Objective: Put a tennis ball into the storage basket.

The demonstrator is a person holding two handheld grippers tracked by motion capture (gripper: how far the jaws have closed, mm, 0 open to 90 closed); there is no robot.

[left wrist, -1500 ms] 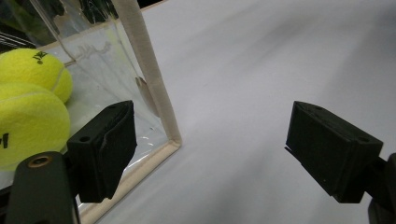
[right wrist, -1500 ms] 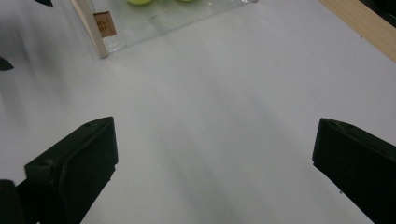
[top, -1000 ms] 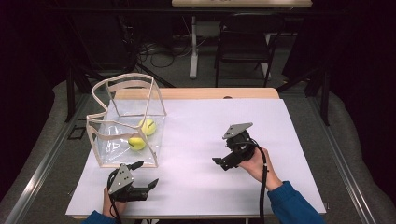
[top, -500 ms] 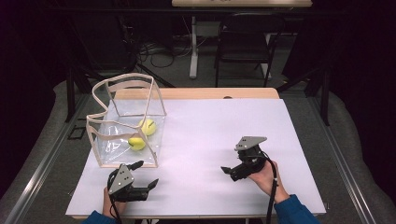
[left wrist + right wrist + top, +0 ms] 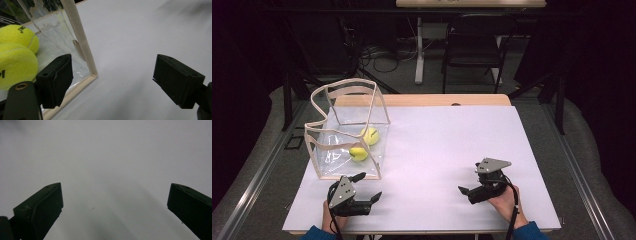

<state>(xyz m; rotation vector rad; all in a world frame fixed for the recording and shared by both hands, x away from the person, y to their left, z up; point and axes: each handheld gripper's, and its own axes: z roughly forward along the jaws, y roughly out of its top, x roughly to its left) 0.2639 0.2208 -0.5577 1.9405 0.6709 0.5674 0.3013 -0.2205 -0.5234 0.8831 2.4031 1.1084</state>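
Blue sleeves (image 5: 527,232) at both wrists; black two-jaw grippers (image 5: 468,191) carry grey three-cornered plates (image 5: 493,164), screw holes, and trailing black cables (image 5: 513,220).

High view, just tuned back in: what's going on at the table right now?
A person holds a two-jaw gripper in each hand near the table's front edge. The left gripper, jaws apart, sits just in front of the clear bag, empty. Two tennis balls lie inside the bag, side by side. The right gripper is low over bare tabletop on the right, jaws wide and holding nothing. Neither gripper touches the bag or balls.
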